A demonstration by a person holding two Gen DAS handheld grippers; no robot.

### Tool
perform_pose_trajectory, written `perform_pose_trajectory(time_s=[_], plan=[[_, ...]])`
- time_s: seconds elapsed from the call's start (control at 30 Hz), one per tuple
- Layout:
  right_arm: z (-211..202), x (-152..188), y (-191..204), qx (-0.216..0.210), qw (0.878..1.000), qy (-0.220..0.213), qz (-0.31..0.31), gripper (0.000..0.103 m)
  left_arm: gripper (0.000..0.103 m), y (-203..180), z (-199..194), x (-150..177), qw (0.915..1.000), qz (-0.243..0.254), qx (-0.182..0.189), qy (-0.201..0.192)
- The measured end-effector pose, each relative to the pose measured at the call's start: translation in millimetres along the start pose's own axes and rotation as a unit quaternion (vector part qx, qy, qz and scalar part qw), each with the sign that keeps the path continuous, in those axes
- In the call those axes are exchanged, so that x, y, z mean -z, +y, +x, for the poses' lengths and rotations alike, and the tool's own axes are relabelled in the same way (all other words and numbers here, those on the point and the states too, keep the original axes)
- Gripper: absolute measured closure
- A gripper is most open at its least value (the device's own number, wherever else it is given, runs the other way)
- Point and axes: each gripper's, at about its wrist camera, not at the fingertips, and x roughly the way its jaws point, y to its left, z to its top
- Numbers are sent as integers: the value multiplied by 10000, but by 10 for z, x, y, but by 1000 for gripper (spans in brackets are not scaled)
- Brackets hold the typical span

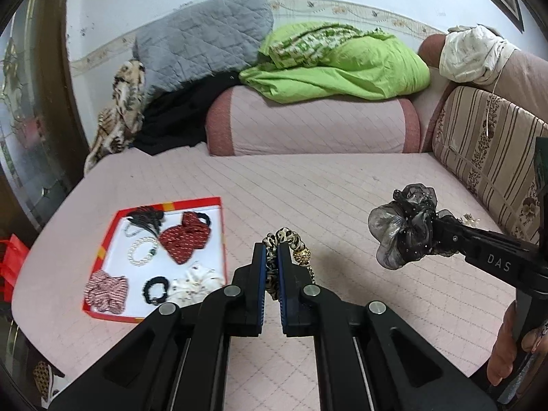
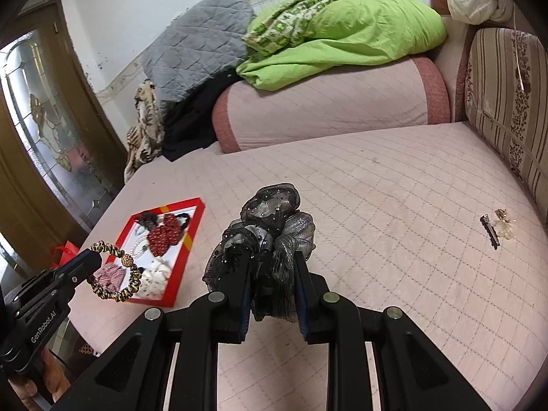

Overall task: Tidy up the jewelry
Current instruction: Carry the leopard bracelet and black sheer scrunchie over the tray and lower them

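Note:
My left gripper [image 1: 271, 257] is shut on a leopard-print hair band [image 1: 286, 236] with a gold bead; the band [image 2: 116, 270] hangs as a loop from that gripper [image 2: 94, 257] in the right wrist view. My right gripper [image 2: 272, 263] is shut on a dark sheer bow hair clip [image 2: 270, 219], which shows as a grey-black bunch [image 1: 404, 226] at the right of the left wrist view. Both are held above the pink bed. A red-rimmed box [image 1: 102, 250] with a white floor lies at the left and holds a pearl bracelet [image 1: 142, 250], a red bow [image 1: 186, 236], a black hair tie [image 1: 156, 289] and other pieces.
A small dark clip [image 2: 490, 229] and a pale ornament [image 2: 503, 226] lie on the pink quilted bed [image 2: 376, 205] at the right. A pink bolster [image 1: 308, 120], green bedding [image 1: 342, 65], a grey pillow [image 1: 205, 37] and a striped cushion [image 1: 486, 140] line the far side. A red bag [image 1: 13, 260] sits by the bed's left edge.

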Motion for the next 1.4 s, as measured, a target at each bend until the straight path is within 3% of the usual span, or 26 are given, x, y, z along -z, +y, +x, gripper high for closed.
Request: perform_pose_trajectory(time_s=[0.37, 1.4], plan=[[-56, 27, 414, -214, 9992, -20, -329, 79, 97, 236, -151, 40, 9997, -87, -191, -147], [561, 77, 1406, -621, 9912, 461, -1070, 79, 97, 1440, 377, 195, 9915, -1068, -694, 248]])
